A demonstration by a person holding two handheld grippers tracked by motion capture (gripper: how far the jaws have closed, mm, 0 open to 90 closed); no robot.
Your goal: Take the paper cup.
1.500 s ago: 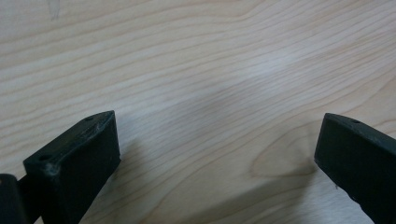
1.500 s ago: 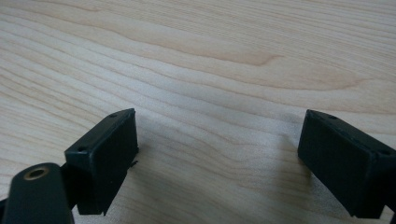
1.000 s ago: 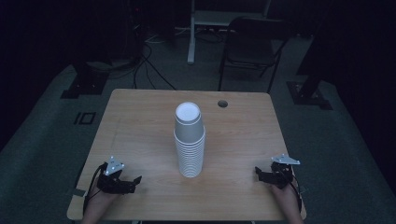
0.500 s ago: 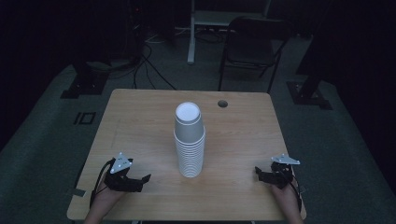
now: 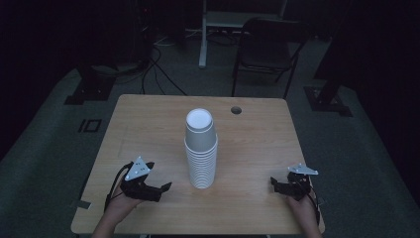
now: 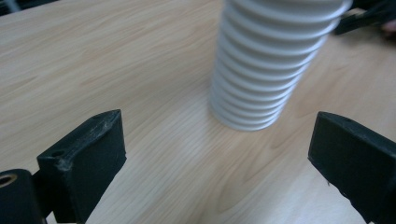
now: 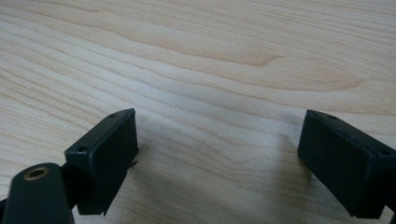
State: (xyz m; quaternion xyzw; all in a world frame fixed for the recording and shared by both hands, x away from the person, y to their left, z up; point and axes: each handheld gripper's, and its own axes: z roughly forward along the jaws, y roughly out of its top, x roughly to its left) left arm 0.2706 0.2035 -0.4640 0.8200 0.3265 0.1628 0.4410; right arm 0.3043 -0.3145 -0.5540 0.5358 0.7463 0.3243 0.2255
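Observation:
A tall stack of white paper cups stands upside down in the middle of the wooden table. My left gripper is open at the front left, lifted a little, with its jaws pointing at the stack's base. In the left gripper view the stack rises just beyond the wide-apart jaws, and nothing is between them. Near the front right edge my right gripper rests open. Its jaws face bare wood in the right gripper view.
A round cable hole sits in the table's far side. Behind the table stand a dark folding chair and a desk leg, with cables on the grey floor. The right gripper's tip peeks out behind the stack.
My left gripper has lifted off the table and moved right, toward the base of the cup stack. The right gripper and the stack have stayed put.

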